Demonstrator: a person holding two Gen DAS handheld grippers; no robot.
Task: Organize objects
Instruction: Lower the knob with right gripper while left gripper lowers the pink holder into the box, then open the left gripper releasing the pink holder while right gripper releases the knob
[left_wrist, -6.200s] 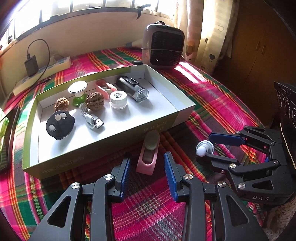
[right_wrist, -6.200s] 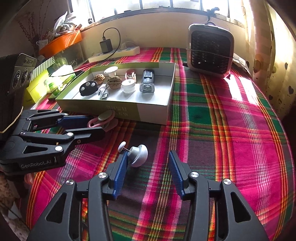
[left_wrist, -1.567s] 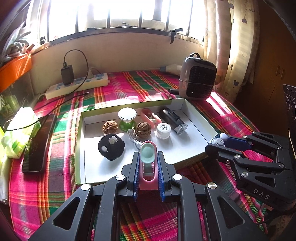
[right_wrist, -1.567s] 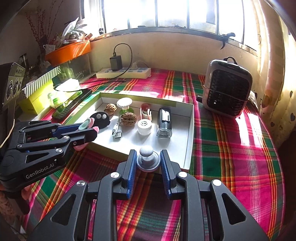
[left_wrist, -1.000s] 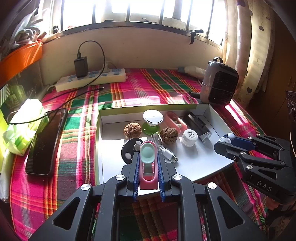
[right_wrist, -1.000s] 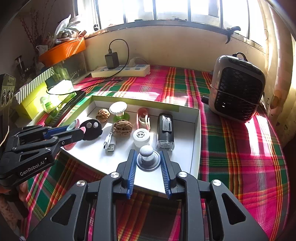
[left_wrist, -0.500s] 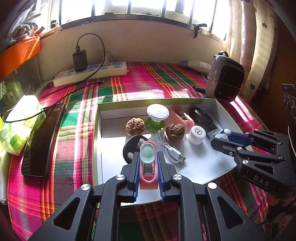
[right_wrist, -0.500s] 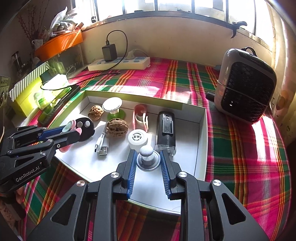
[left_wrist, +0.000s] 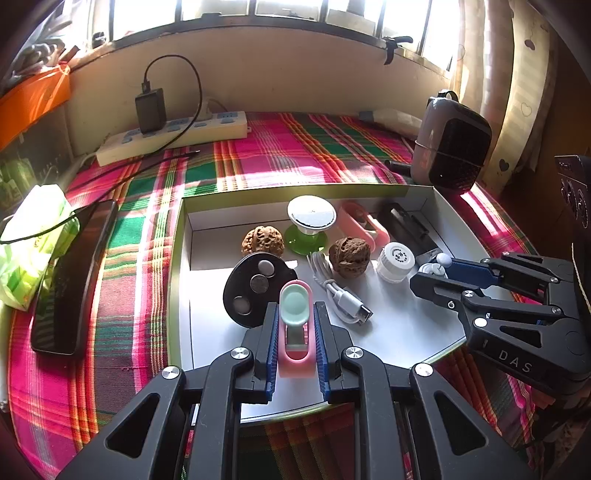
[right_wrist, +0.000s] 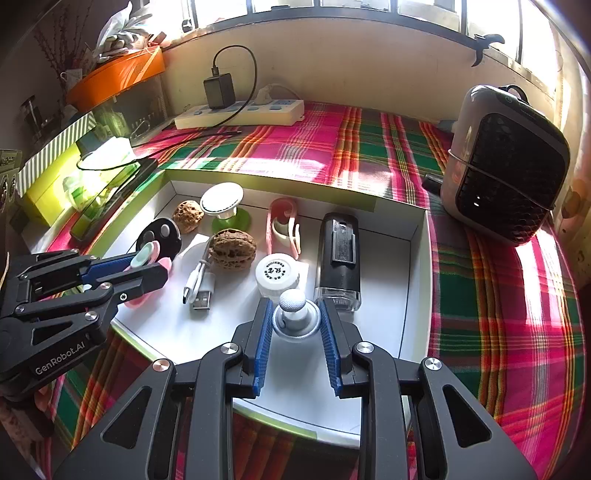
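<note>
My left gripper (left_wrist: 294, 325) is shut on a pink clip with a mint-green pad (left_wrist: 294, 317), held above the front left of the white box (left_wrist: 406, 332). In the right wrist view that left gripper (right_wrist: 147, 266) shows at the box's left rim, with the pink clip (right_wrist: 147, 256) between its pads. My right gripper (right_wrist: 295, 325) is shut on a grey knob with a round white tip (right_wrist: 293, 314), over the box's front middle. The left wrist view shows the right gripper (left_wrist: 428, 273) gripping the knob (left_wrist: 439, 264) beside the white cap.
The white box (right_wrist: 384, 258) holds two walnuts (left_wrist: 349, 255), a green-footed white knob (left_wrist: 311, 221), a second pink clip (left_wrist: 364, 225), a black disc (left_wrist: 255, 288), a USB cable (left_wrist: 343, 295), a white cap (right_wrist: 277, 273) and a black device (right_wrist: 340, 254). A heater (right_wrist: 506, 162), power strip (left_wrist: 173, 136) and phone (left_wrist: 74, 273) surround it.
Both grippers moved forward over the box, each still holding its object. The box contents now look closer in both views.
</note>
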